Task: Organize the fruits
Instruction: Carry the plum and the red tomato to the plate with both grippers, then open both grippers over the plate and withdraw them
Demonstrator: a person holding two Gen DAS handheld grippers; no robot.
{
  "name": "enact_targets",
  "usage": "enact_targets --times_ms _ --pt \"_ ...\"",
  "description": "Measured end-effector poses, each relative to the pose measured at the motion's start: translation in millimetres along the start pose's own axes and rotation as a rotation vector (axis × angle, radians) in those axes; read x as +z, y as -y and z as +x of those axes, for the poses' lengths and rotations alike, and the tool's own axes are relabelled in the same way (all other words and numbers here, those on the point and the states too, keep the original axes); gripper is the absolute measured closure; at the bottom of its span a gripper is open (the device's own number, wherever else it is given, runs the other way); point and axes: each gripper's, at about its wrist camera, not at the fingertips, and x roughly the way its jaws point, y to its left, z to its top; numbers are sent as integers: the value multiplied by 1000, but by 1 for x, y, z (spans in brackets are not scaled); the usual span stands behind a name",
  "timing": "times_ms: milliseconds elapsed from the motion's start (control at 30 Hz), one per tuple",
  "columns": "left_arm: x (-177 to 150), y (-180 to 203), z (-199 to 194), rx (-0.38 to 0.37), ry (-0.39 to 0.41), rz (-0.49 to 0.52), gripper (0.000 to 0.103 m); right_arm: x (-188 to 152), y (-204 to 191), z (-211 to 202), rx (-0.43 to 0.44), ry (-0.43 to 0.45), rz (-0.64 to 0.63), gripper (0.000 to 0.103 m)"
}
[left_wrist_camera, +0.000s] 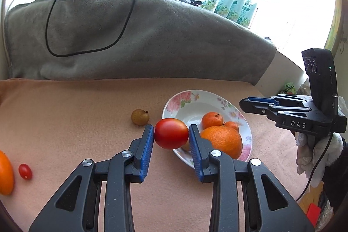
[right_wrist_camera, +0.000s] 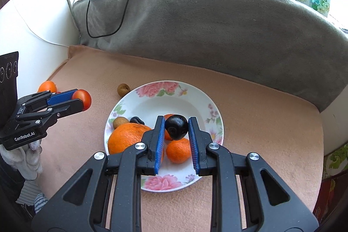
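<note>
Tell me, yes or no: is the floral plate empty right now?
No. The floral plate already holds a large orange and smaller oranges.

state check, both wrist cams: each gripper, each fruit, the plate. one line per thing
left gripper: shut on the tomato
tomato: held clear of the cloth, beside the plate
right gripper: shut on the dark plum
dark plum: held over the plate
plate: on the cloth, holding a big orange and smaller fruit
brown fruit: loose on the cloth
cherry tomato: loose on the cloth
</note>
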Motion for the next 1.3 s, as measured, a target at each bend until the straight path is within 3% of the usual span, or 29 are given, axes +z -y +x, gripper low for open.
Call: enact_targets --times_ms 567,1300 --pt "16 21 37 -11 -36 47 72 -9 27 13 3 -27 52 80" --pt "19 26 42 -15 -39 52 72 -11 29 16 20 -30 64 80"
